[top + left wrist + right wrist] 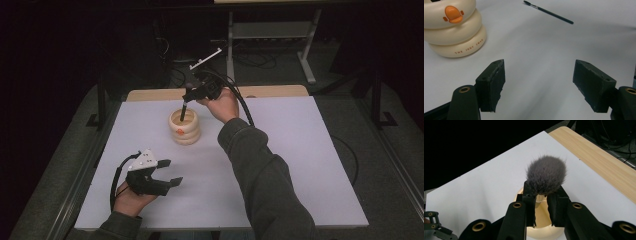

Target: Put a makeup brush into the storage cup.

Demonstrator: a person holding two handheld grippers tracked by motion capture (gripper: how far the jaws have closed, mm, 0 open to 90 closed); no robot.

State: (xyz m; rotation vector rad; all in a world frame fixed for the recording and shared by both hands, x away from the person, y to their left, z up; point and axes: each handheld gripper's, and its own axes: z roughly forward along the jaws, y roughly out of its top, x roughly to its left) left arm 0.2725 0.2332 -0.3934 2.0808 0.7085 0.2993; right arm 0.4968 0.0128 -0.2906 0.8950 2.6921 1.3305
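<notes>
Holding a fluffy brush bristles-up in the right claw, directly over the cream ringed holder at bench centre. Left claw idling wide apart, empty, at seven o'clock. Risking tipping the holder if the handle catches its rim; thin brush lying apart.

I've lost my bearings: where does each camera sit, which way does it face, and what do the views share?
High view: above the person's side, looking forward and down on the table; both forearms, left tongs open, right tongs over the holder.
Left gripper view: low over the table, facing the holder and a thin brush; own open jaws.
Right gripper view: looking down, jaws shut on a fluffy brush.
All three share the holder.
</notes>
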